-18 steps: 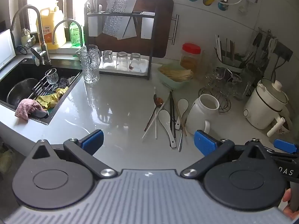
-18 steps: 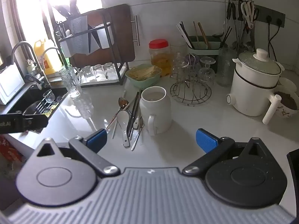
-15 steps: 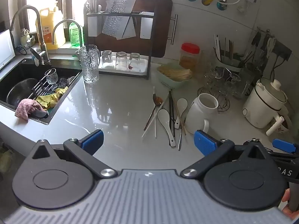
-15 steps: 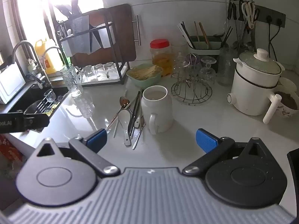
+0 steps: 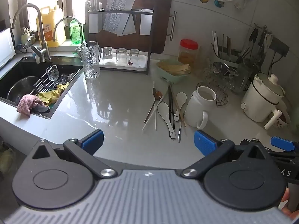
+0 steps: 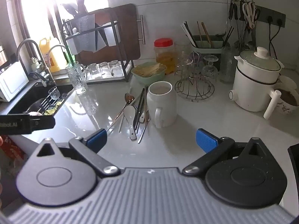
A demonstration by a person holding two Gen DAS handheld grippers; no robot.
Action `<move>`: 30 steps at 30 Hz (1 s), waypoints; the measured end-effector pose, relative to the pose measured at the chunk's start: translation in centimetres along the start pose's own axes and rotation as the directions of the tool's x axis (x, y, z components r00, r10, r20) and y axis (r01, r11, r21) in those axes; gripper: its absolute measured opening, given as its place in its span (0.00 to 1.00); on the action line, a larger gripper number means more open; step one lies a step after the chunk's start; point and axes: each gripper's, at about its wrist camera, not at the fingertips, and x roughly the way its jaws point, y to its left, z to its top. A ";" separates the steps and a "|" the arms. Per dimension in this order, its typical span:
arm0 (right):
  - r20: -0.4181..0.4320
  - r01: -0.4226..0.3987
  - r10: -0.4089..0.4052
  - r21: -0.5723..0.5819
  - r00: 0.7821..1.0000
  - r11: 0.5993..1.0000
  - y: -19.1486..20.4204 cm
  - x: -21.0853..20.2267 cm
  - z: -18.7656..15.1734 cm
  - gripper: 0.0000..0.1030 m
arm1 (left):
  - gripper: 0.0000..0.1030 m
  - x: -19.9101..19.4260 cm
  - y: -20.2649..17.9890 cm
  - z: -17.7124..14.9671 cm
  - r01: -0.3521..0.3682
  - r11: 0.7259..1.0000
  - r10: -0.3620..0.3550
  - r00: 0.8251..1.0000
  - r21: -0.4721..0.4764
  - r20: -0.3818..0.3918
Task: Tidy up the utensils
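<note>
A loose pile of utensils (image 5: 167, 108) lies on the grey counter: white ceramic spoons, a metal spoon, dark and wooden chopsticks. Just right of it stands a tall white mug (image 5: 200, 108), empty and upright. The right wrist view has the same pile of utensils (image 6: 135, 113) left of the white mug (image 6: 161, 105). My left gripper (image 5: 148, 141) hovers open above the counter's near edge, short of the pile, nothing between its blue pads. My right gripper (image 6: 151, 140) is open too, empty, in front of the mug and pile.
A sink (image 5: 28, 85) with cloths and a glass lies at the left. A glass pitcher (image 5: 90, 62), a dish rack (image 5: 119, 37), a green basket (image 5: 172, 71), a wire glass stand (image 6: 194, 85) and a white cooker (image 6: 256, 82) ring the counter. A utensil holder (image 6: 206, 42) stands by the wall.
Both views have crept slightly closer to the mug and utensil pile. The jaws stay wide and nothing was touched.
</note>
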 end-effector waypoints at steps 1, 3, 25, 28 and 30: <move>0.000 0.000 0.000 -0.002 1.000 1.000 0.0 0.0 0.0 1.00 | 1.00 -0.1 0.0 -0.1 -0.001 1.000 0.001 1.000 -0.002 0.000; 0.000 0.004 -0.004 -0.004 1.000 1.000 0.1 -0.1 -0.1 1.00 | 1.00 -0.3 0.2 -0.4 0.002 1.000 -0.002 1.000 -0.006 0.002; 0.015 0.004 -0.004 0.008 1.000 1.000 0.0 -1.2 -0.6 1.00 | 1.00 -1.7 -0.1 -1.0 0.003 1.000 -0.003 1.000 -0.005 0.011; 0.016 0.002 -0.002 0.008 1.000 1.000 -0.1 -1.3 -0.7 1.00 | 1.00 -1.8 -0.1 -1.0 0.007 1.000 -0.007 1.000 -0.006 0.011; 0.017 0.003 -0.003 0.007 1.000 1.000 -0.1 -1.3 -0.7 1.00 | 1.00 -1.8 -0.2 -1.1 0.006 1.000 -0.006 1.000 -0.005 0.011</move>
